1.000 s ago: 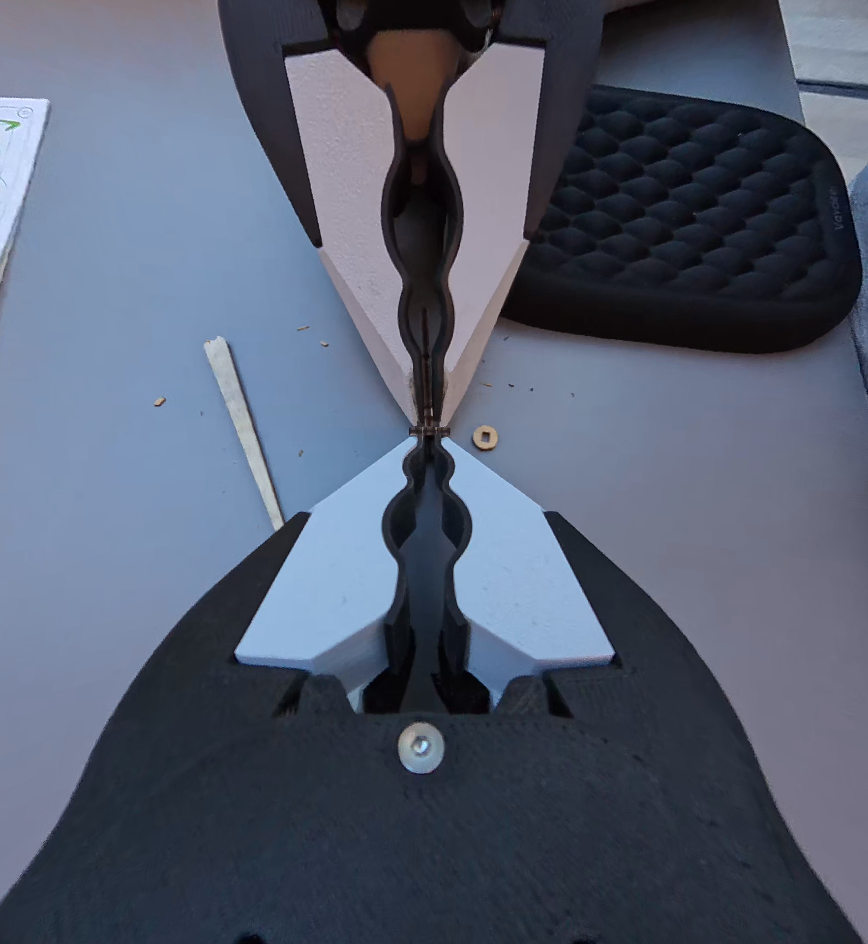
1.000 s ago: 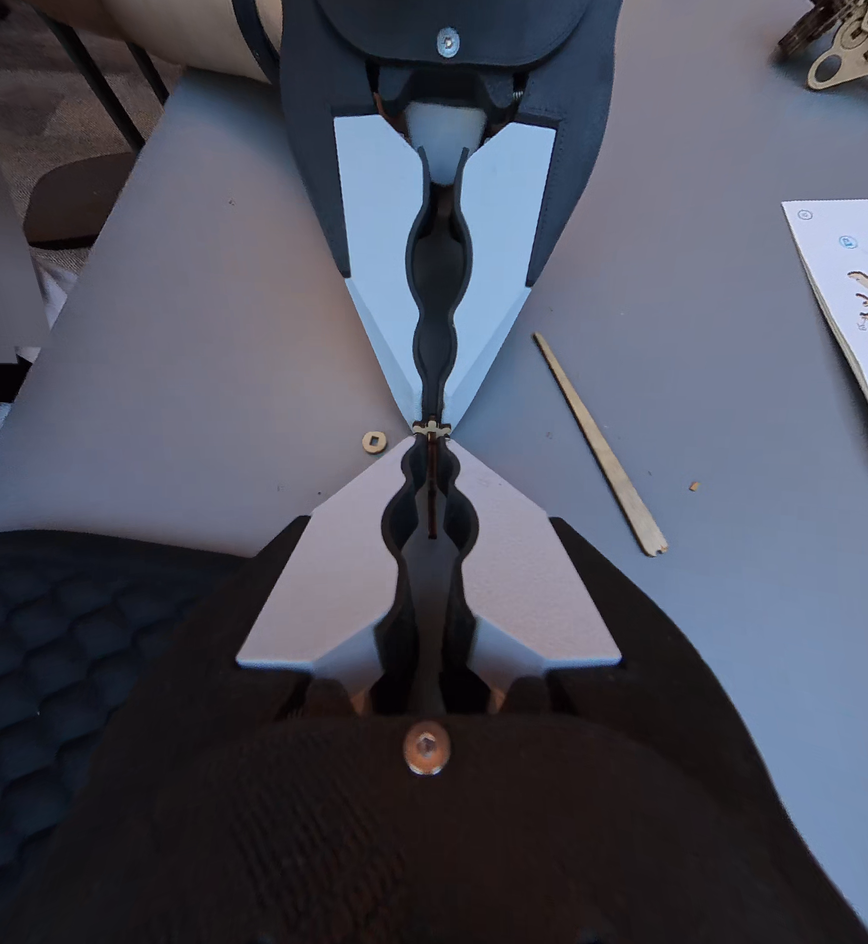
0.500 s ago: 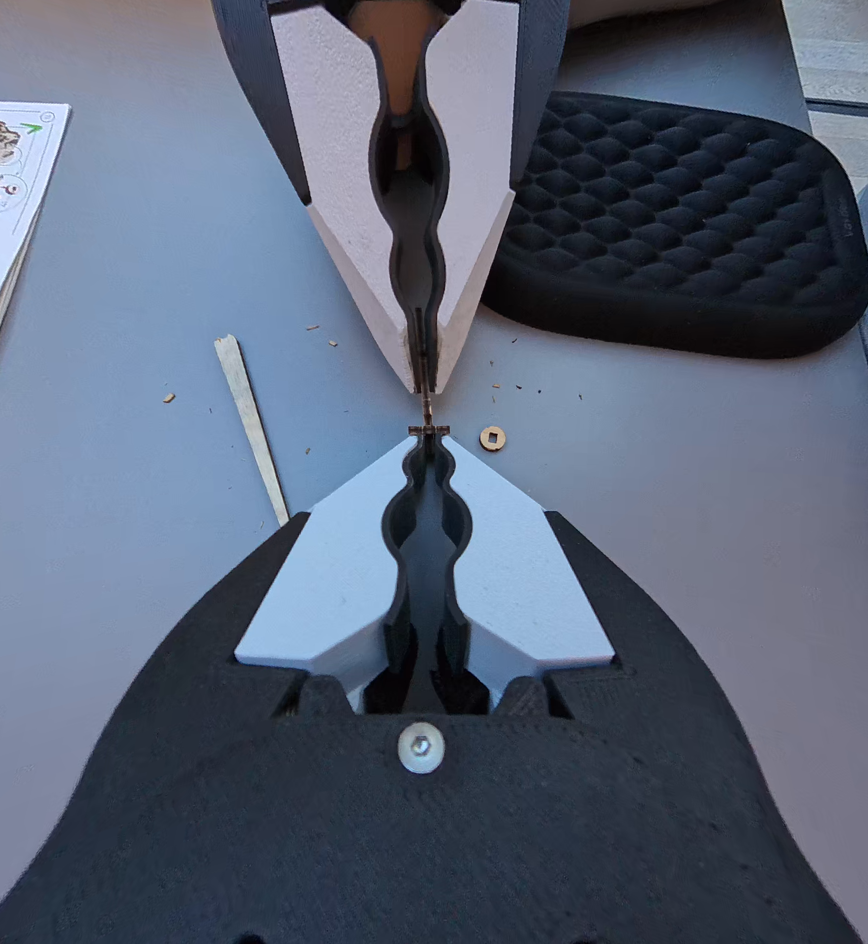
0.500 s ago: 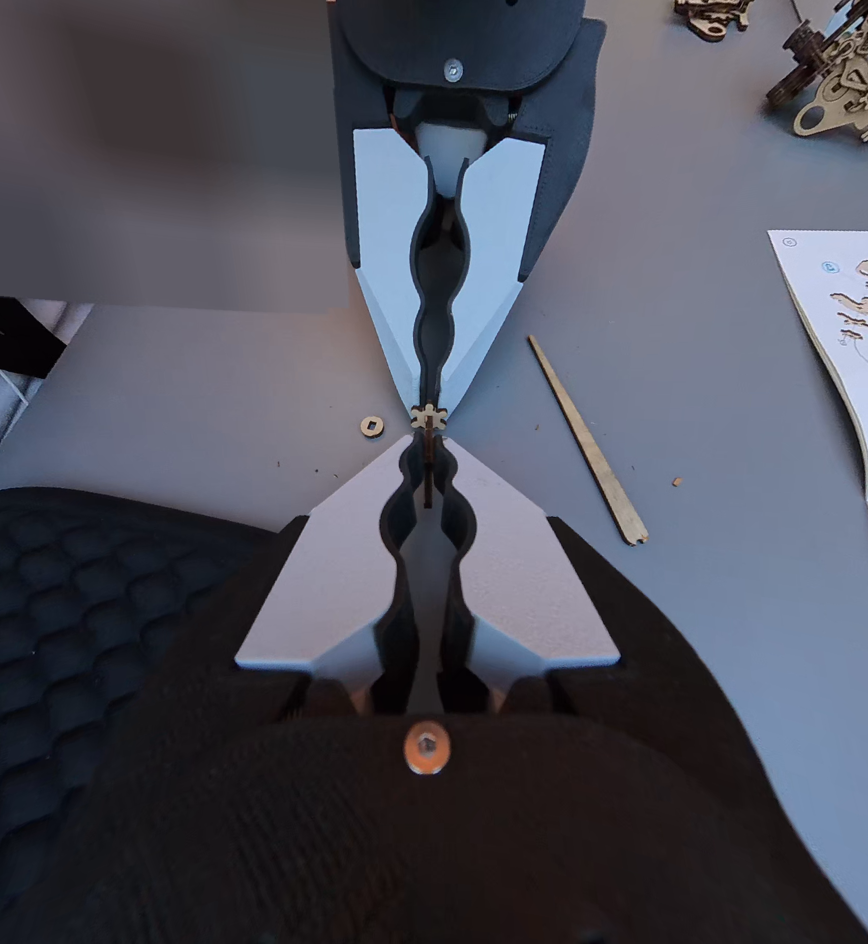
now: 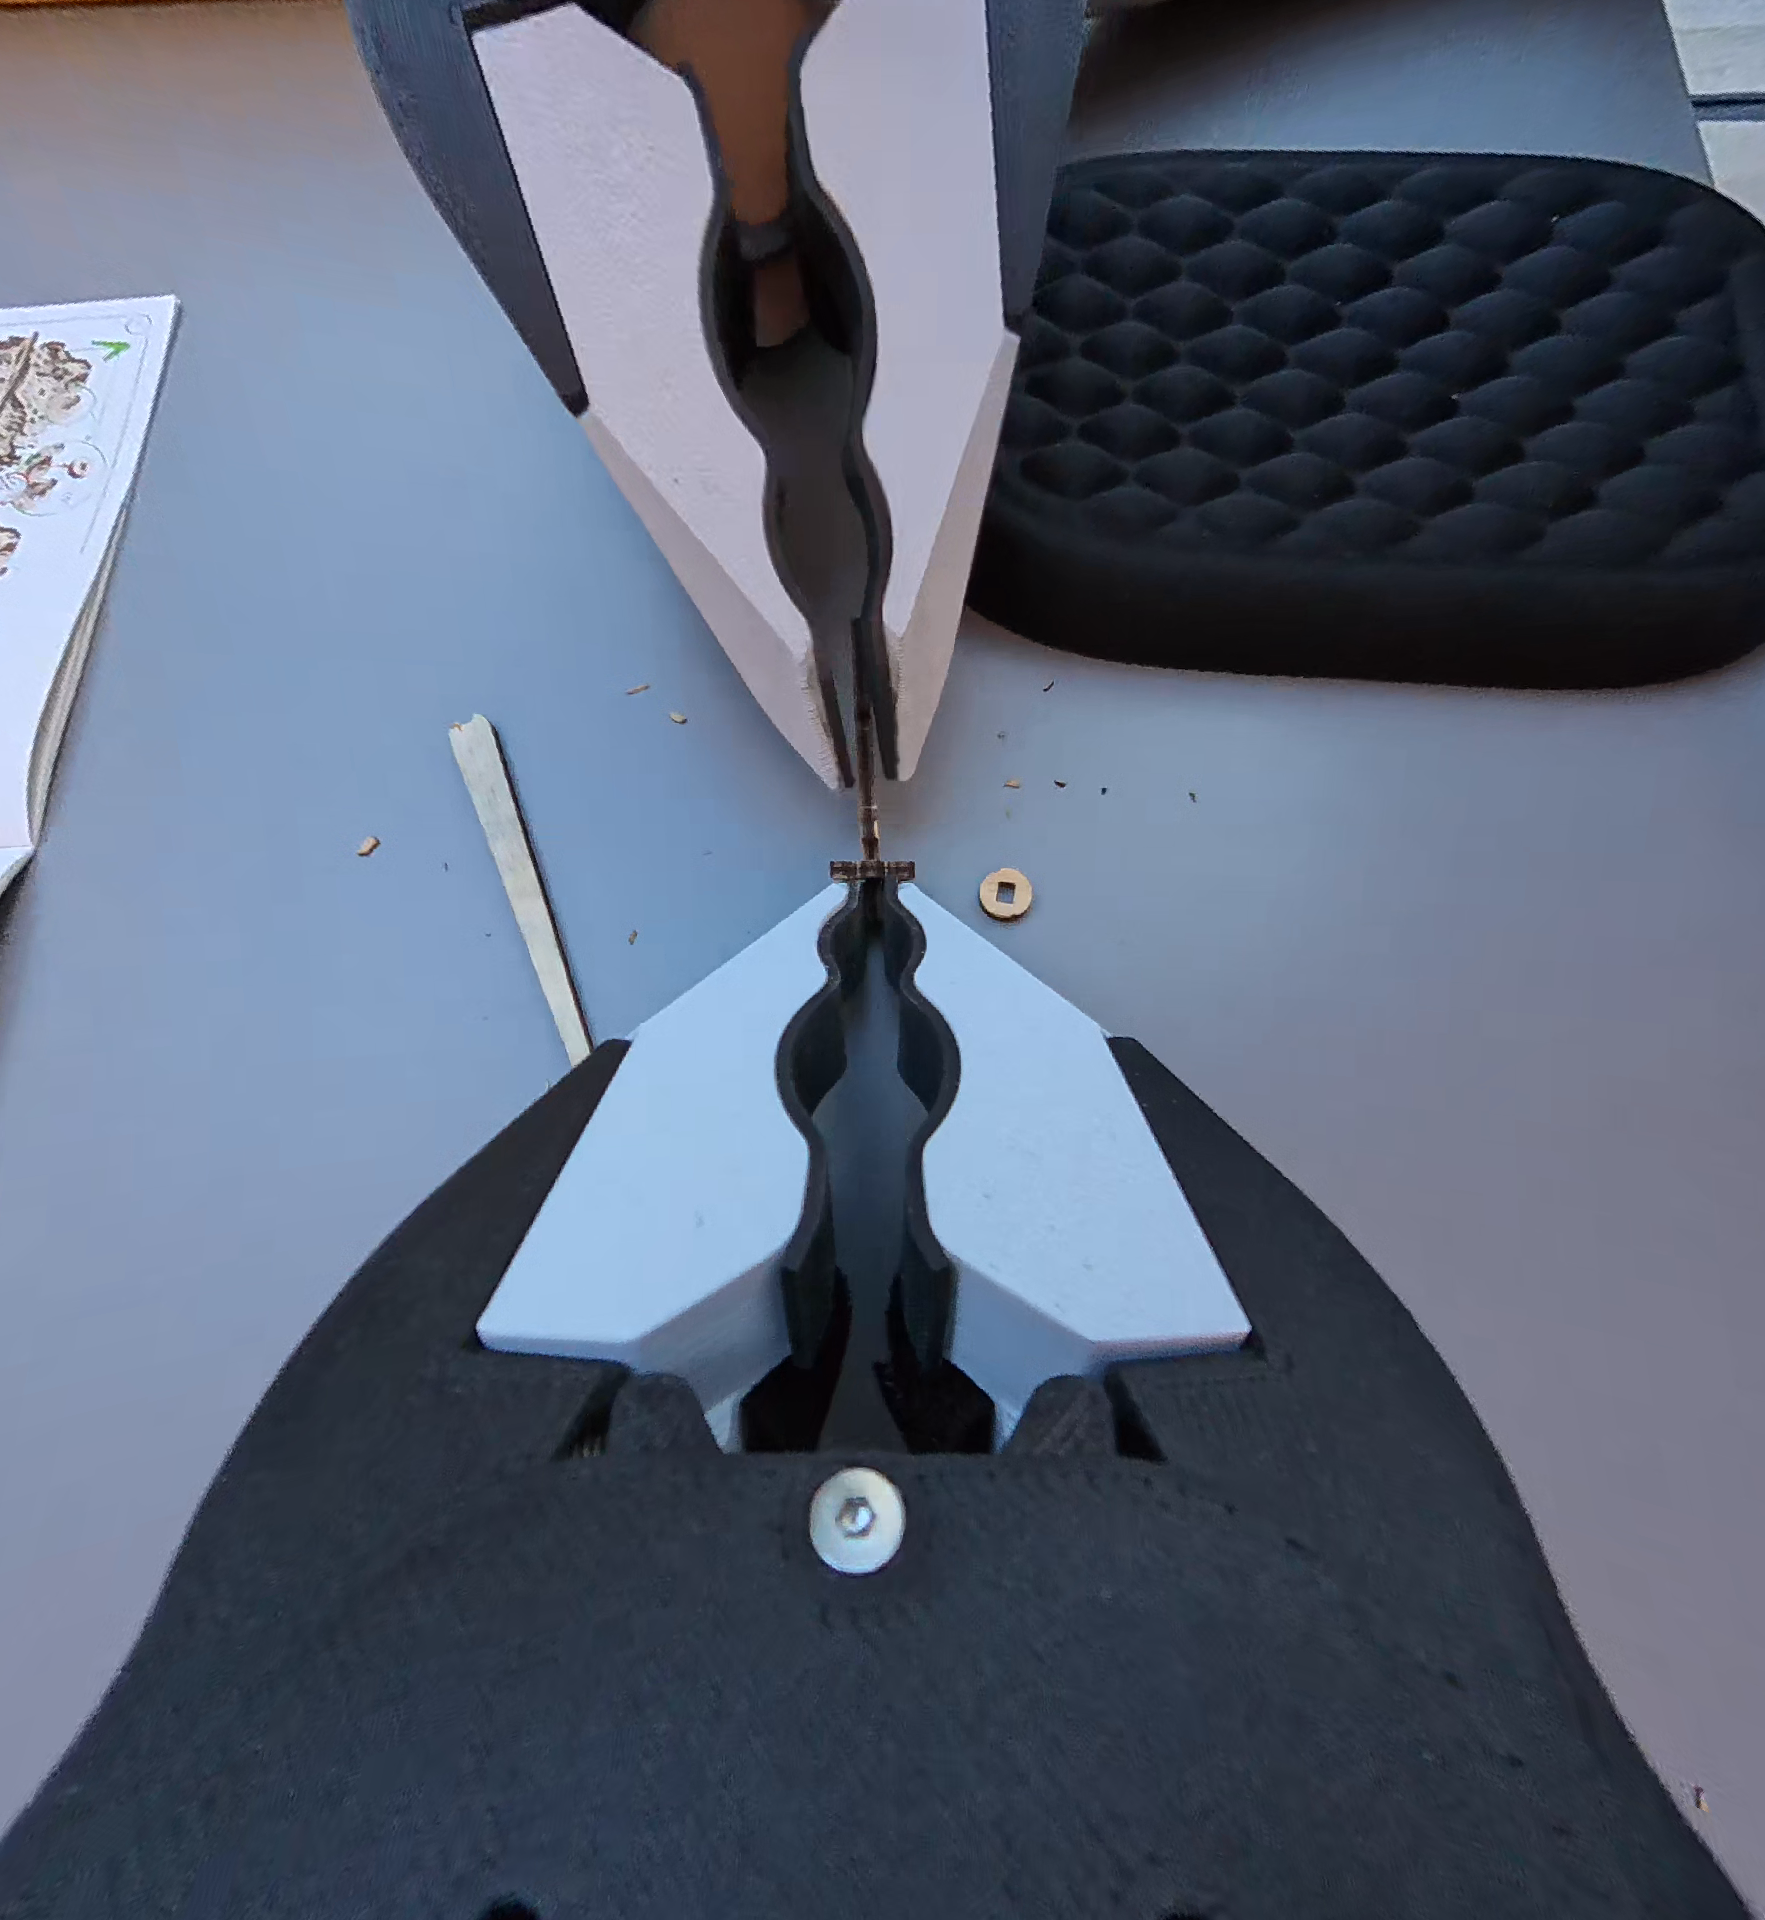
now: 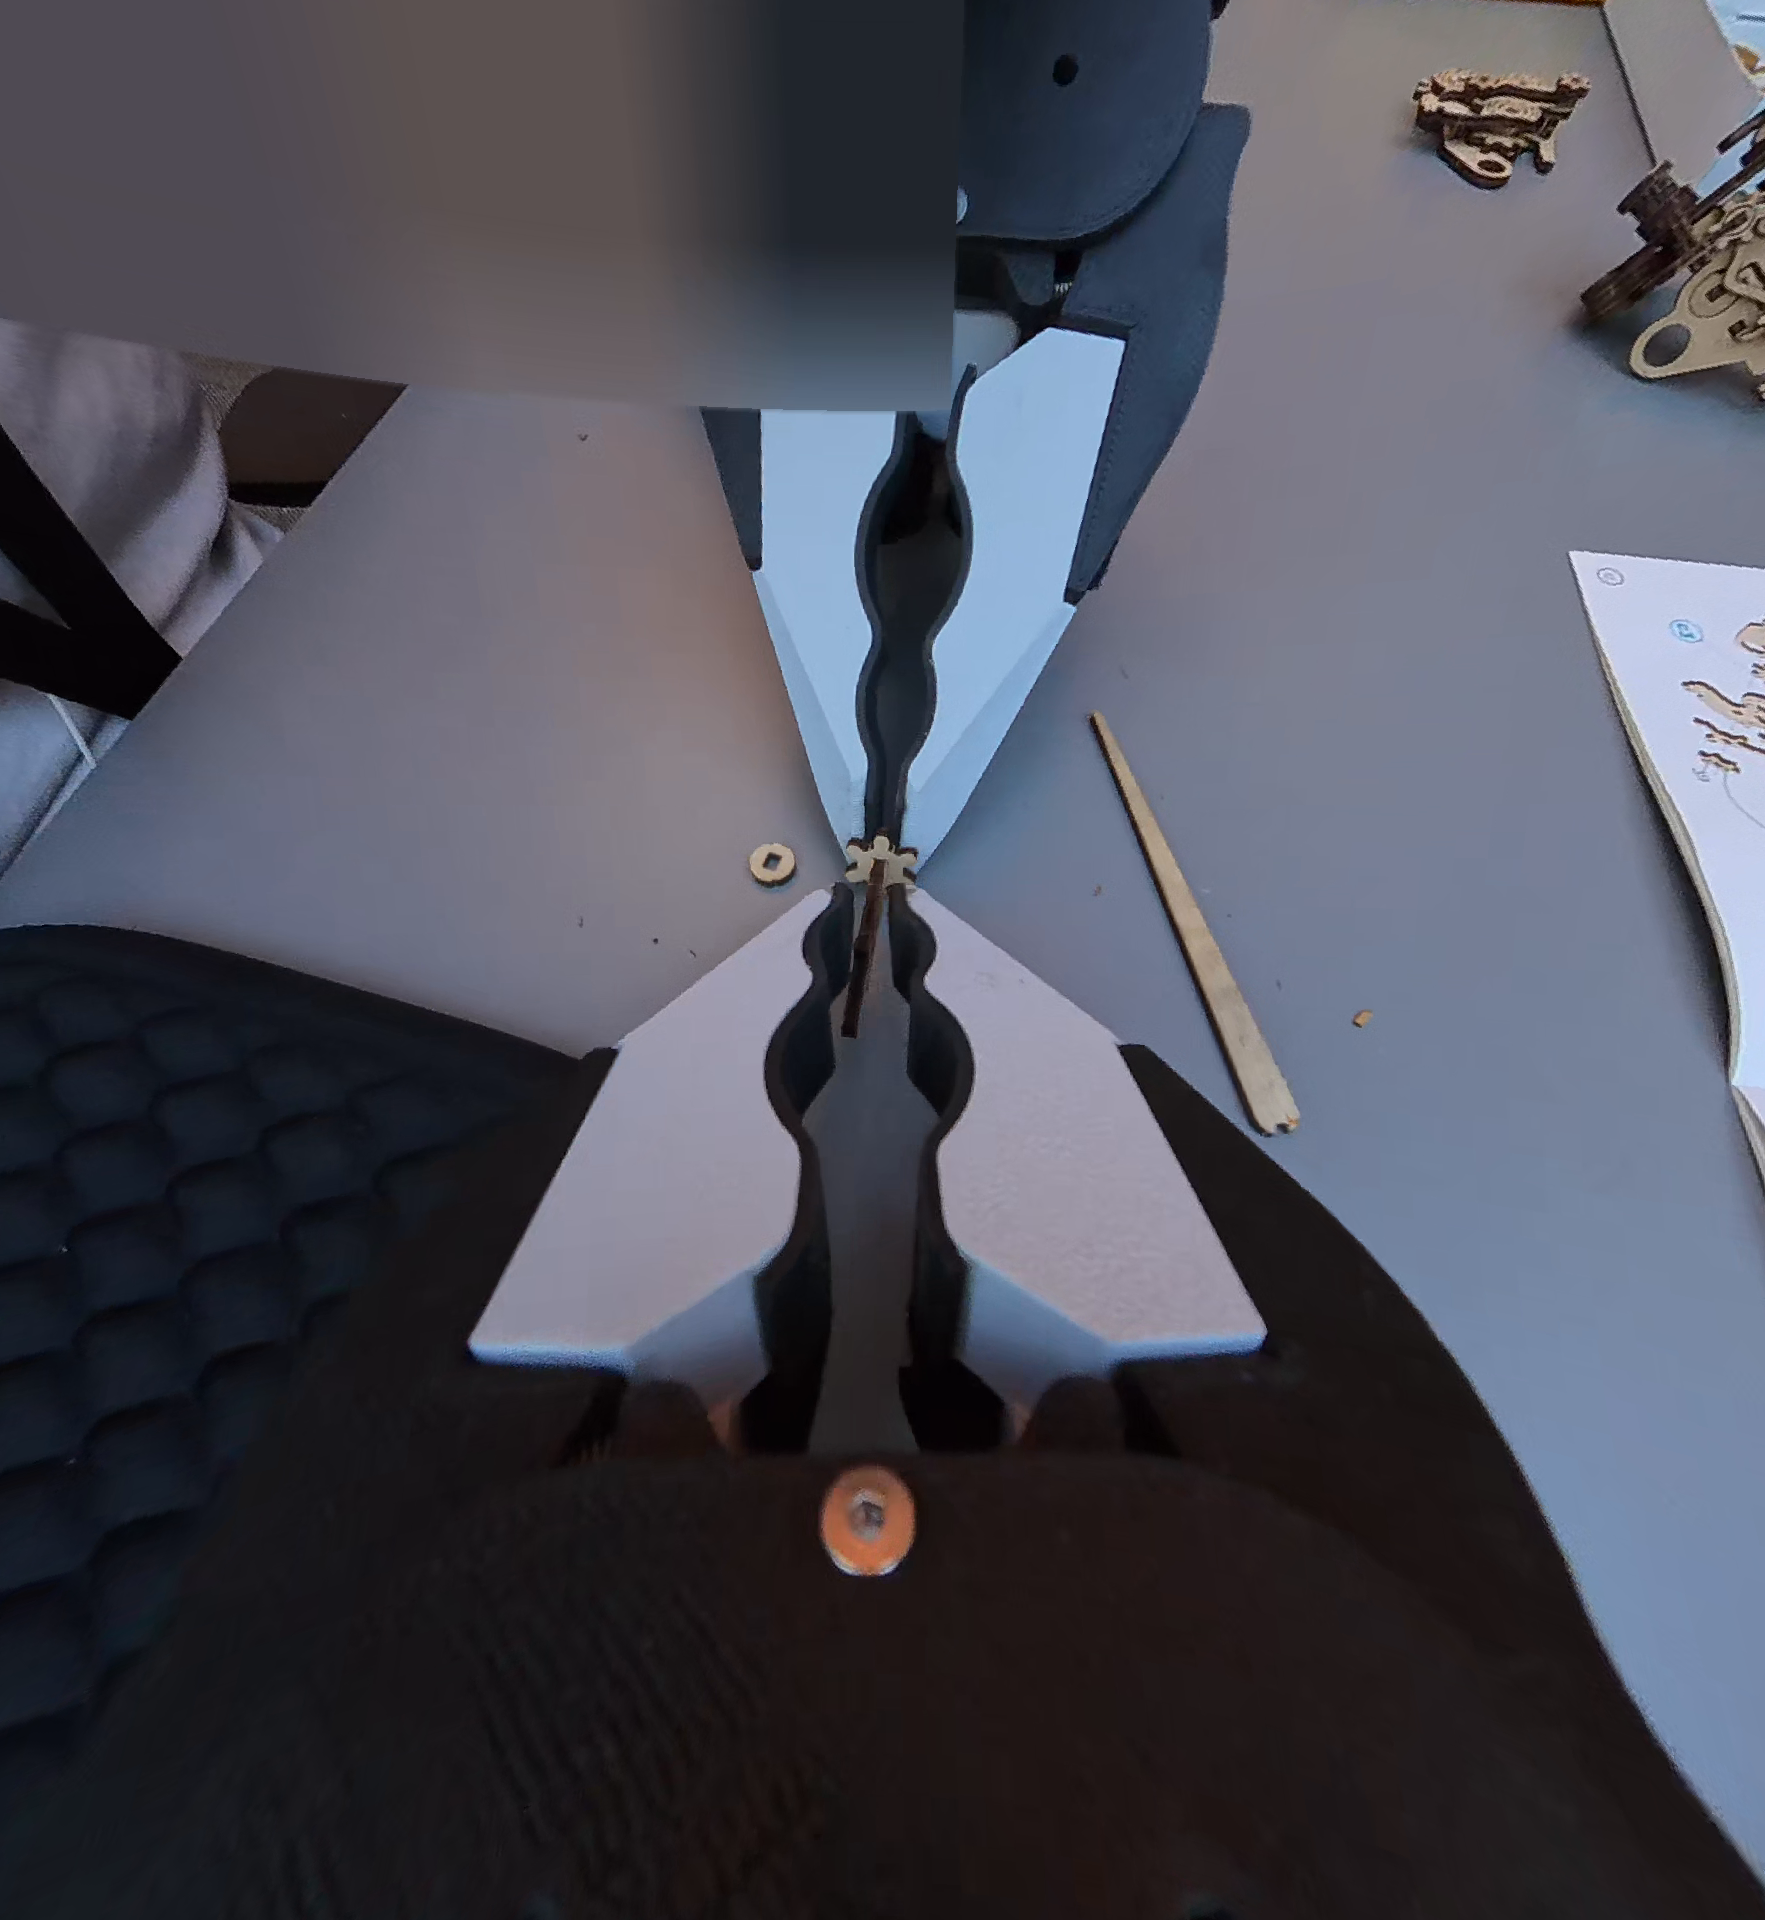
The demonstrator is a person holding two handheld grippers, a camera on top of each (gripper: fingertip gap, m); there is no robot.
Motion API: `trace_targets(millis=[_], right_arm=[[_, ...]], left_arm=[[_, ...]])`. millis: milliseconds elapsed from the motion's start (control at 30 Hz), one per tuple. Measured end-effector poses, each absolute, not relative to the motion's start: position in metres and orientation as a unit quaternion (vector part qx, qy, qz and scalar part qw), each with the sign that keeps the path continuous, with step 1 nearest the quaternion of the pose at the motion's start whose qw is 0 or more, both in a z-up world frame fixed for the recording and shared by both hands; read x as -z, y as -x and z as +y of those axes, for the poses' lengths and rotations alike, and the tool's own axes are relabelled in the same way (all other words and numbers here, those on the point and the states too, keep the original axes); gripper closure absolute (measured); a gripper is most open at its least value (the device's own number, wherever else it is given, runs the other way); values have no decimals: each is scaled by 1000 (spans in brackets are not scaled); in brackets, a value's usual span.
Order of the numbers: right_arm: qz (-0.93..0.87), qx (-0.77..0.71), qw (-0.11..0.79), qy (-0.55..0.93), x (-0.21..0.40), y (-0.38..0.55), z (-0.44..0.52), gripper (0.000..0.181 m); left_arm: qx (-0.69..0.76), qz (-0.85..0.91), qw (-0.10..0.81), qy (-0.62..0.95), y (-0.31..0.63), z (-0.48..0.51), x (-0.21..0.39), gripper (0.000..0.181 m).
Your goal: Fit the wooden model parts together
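Jaws of both grippers are closed on tiny wooden parts, held tip to tip just above the tabletop (image 5: 1377, 1039). The left gripper (image 5: 870, 896) pinches a small toothed gear (image 6: 880, 860) by its rim, while the right gripper (image 6: 865, 906) clamps a thin dark pin (image 6: 865, 966) whose tip meets the gear's centre. Both pieces look light, stiff and brittle, so they probably want a gentle, straight push. A loose wooden washer (image 5: 1005, 894) lies just beside them; a flat wooden stick (image 5: 519, 883), an instruction booklet (image 5: 16, 582) and a black cushion (image 5: 1397, 416) lie farther out.
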State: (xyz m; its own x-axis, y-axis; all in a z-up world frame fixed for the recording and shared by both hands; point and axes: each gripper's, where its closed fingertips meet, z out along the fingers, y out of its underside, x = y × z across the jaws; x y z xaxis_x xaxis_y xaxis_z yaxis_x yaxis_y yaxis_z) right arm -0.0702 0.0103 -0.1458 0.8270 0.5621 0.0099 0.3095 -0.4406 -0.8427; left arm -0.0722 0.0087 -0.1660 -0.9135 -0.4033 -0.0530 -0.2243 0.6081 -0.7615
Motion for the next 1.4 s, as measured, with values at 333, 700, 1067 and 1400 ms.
trace_targets(millis=[333,700,1067,1400], right_arm=[[-269,-118,452,843,150,67,10,181],[-252,-119,451,848,151,68,11,181],[-250,-106,456,848,150,69,11,181],[-252,-81,459,848,151,69,13,181]], left_arm=[[409,888,102,184,72,9,166,181],[411,885,95,198,71,8,165,181],[400,880,91,240,70,8,164,181],[382,879,96,270,69,10,165,181]])
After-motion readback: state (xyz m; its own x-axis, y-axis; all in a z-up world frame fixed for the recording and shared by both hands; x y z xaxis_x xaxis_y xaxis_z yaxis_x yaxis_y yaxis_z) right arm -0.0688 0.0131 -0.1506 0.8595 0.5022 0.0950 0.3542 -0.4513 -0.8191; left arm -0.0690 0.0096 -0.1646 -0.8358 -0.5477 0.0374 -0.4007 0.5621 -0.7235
